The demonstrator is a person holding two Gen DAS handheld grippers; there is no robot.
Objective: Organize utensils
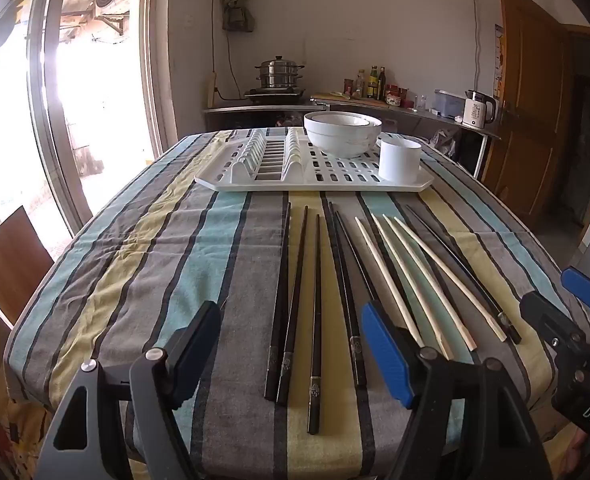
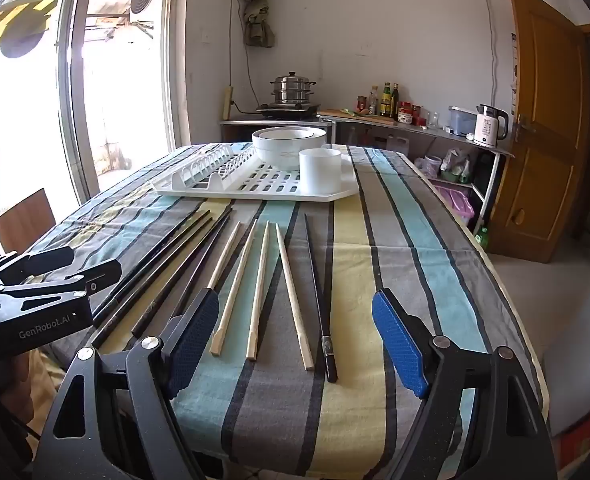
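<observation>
Several black chopsticks [image 1: 295,304] and several pale wooden chopsticks [image 1: 415,276] lie side by side on the striped tablecloth, pointing toward a white dish rack [image 1: 315,184]. The rack holds stacked white bowls [image 1: 341,132] and a white cup [image 1: 399,158]. My left gripper [image 1: 291,344] is open and empty, hovering over the near ends of the black chopsticks. My right gripper [image 2: 295,336] is open and empty above the near ends of the wooden chopsticks [image 2: 259,288] and one black chopstick [image 2: 319,296]. The rack [image 2: 255,188], bowls [image 2: 287,148] and cup [image 2: 321,170] show in the right wrist view too.
The table's near edge lies just under both grippers. The right gripper's body shows at the right edge of the left wrist view [image 1: 567,320]; the left gripper's body shows at the left edge of the right wrist view [image 2: 47,292]. A counter with a steamer pot [image 1: 279,76], bottles and a kettle [image 1: 479,110] stands behind.
</observation>
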